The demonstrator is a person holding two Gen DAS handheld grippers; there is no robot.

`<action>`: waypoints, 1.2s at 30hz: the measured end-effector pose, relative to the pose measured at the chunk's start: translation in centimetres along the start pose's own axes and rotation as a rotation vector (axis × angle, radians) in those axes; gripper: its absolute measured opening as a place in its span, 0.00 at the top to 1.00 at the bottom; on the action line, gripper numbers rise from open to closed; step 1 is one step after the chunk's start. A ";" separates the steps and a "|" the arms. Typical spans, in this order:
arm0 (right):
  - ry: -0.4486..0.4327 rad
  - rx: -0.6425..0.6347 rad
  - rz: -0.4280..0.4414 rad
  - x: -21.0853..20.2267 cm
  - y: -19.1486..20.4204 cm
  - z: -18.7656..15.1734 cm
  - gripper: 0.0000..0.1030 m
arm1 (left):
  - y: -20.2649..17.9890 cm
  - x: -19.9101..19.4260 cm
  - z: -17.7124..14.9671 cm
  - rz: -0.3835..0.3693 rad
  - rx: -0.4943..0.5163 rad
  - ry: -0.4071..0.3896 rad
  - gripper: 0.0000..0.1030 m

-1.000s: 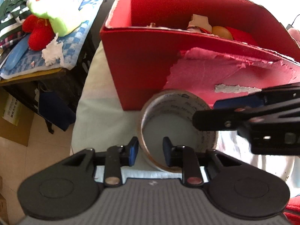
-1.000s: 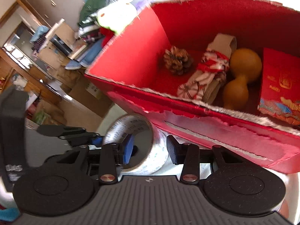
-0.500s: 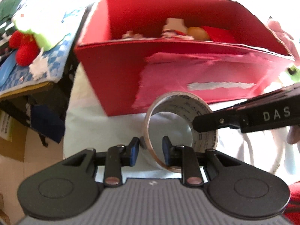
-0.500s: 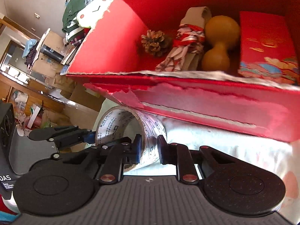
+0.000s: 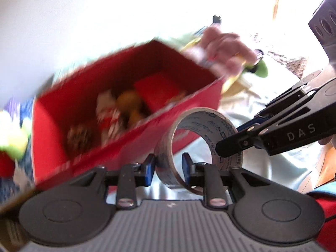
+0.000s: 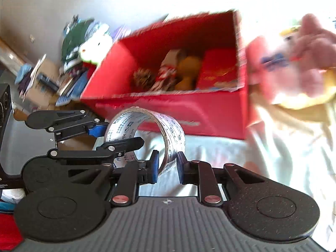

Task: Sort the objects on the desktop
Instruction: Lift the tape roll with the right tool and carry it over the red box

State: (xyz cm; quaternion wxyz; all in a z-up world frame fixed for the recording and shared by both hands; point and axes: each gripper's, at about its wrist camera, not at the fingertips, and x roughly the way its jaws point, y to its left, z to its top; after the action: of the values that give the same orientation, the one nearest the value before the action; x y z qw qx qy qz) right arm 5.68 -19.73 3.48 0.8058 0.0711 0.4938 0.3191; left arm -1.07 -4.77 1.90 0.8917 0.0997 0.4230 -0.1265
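while both claws grip it, the tape roll (image 5: 199, 145) hangs in front of the red box (image 6: 189, 109): the left claw (image 5: 168, 168) clamps one wall, the right claw (image 6: 167, 167) the opposite wall. inside the box lie a pine cone (image 6: 143, 79), a gourd (image 6: 188, 71) and a red packet (image 6: 218, 73).

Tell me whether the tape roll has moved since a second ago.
Yes. The tape roll, held by both grippers, has risen: it sat low against the red box's front wall, and now its top reaches near the rim.
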 end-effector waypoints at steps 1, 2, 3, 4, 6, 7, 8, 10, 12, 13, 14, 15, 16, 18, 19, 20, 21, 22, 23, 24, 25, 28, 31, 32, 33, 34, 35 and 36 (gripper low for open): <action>-0.021 0.004 -0.011 -0.9 0.0 0.0 0.81 | -0.4 -0.4 0.6 -0.006 0.022 -0.018 0.78; -0.042 0.004 -0.025 -1.7 0.0 0.0 0.81 | -0.9 -0.8 1.1 -0.009 0.043 -0.037 0.78; -0.062 0.000 -0.041 -2.3 0.2 0.0 0.81 | -1.3 -1.2 1.7 -0.010 0.063 -0.056 0.78; -0.082 -0.006 -0.060 -2.9 0.4 0.1 0.81 | -1.7 -1.6 2.3 -0.006 0.085 -0.076 0.78; -0.122 -0.020 -0.097 -3.8 0.7 0.3 0.82 | -2.6 -2.3 3.4 0.015 0.130 -0.117 0.78; -0.147 -0.020 -0.110 -4.2 0.8 0.5 0.82 | -2.8 -2.6 3.8 0.030 0.150 -0.139 0.78; -0.177 -0.015 -0.116 -4.5 0.7 0.8 0.83 | -3.0 -2.8 4.2 0.049 0.166 -0.162 0.78; -0.239 0.019 -0.104 -4.9 0.1 1.5 0.84 | -3.0 -3.0 5.1 0.085 0.185 -0.197 0.78; -0.293 0.065 -0.077 -4.9 -0.5 2.5 0.85 | -2.5 -2.9 5.9 0.108 0.183 -0.214 0.78; -0.313 0.080 -0.062 -4.9 -0.6 3.1 0.85 | -2.0 -2.8 6.3 0.119 0.180 -0.218 0.78; -0.328 0.085 -0.050 -4.6 -0.6 3.9 0.85 | -1.5 -2.7 6.7 0.131 0.176 -0.217 0.77; -0.338 0.080 -0.043 -4.4 -0.2 4.7 0.85 | -0.7 -2.7 7.1 0.145 0.170 -0.219 0.77; -0.341 0.062 -0.042 -4.0 0.4 5.5 0.85 | 0.0 -2.8 7.5 0.161 0.162 -0.225 0.77; -0.332 0.011 -0.047 -2.7 1.7 7.3 0.86 | 1.9 -3.1 8.4 0.189 0.138 -0.237 0.77; -0.322 -0.010 -0.047 -1.8 2.4 8.3 0.86 | 2.9 -3.3 8.9 0.200 0.121 -0.241 0.78; -0.308 -0.023 -0.048 -0.9 2.8 9.2 0.87 | 4.0 -3.5 9.3 0.205 0.102 -0.240 0.78; -0.295 -0.029 -0.048 0.1 3.3 10.0 0.88 | 5.2 -3.5 9.7 0.200 0.084 -0.227 0.77; -0.286 -0.034 -0.038 0.9 3.6 10.7 0.88 | 6.4 -3.2 10.0 0.199 0.062 -0.206 0.77; -0.280 -0.035 -0.020 1.7 3.7 11.2 0.88 | 7.8 -2.8 10.1 0.202 0.028 -0.183 0.77; -0.272 -0.028 -0.006 2.6 3.7 11.8 0.89 | 9.0 -2.3 10.0 0.198 -0.003 -0.156 0.78; -0.257 -0.019 0.003 3.6 3.7 12.2 0.89 | 10.0 -1.8 9.6 0.188 -0.031 -0.130 0.78; -0.185 -0.008 0.029 6.9 3.6 13.2 0.89 | 12.0 0.0 7.9 0.190 -0.088 -0.064 0.77; -0.096 -0.026 0.032 10.4 3.9 13.4 0.91 | 12.6 1.7 6.5 0.231 -0.102 -0.008 0.77; -0.067 -0.033 0.033 11.5 4.0 13.3 0.91 | 12.8 2.3 6.2 0.245 -0.098 0.008 0.77; -0.038 -0.032 0.040 12.4 4.0 13.2 0.92 | 12.7 2.4 5.9 0.260 -0.090 0.022 0.77; -0.006 -0.024 0.051 13.3 4.0 13.1 0.92 | 12.7 2.7 5.5 0.273 -0.081 0.036 0.78; 0.020 -0.010 0.062 14.0 3.7 13.2 0.91 | 12.8 3.1 5.4 0.283 -0.070 0.048 0.78; 0.042 0.001 0.072 14.2 3.7 13.1 0.91 | 12.9 3.2 5.2 0.289 -0.061 0.057 0.78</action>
State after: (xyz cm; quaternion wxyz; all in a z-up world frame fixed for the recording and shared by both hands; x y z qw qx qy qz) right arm 19.38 -5.90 1.01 0.7833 0.0825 0.5079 0.3488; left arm 8.67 5.52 3.61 0.8908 0.1359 0.4331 0.0191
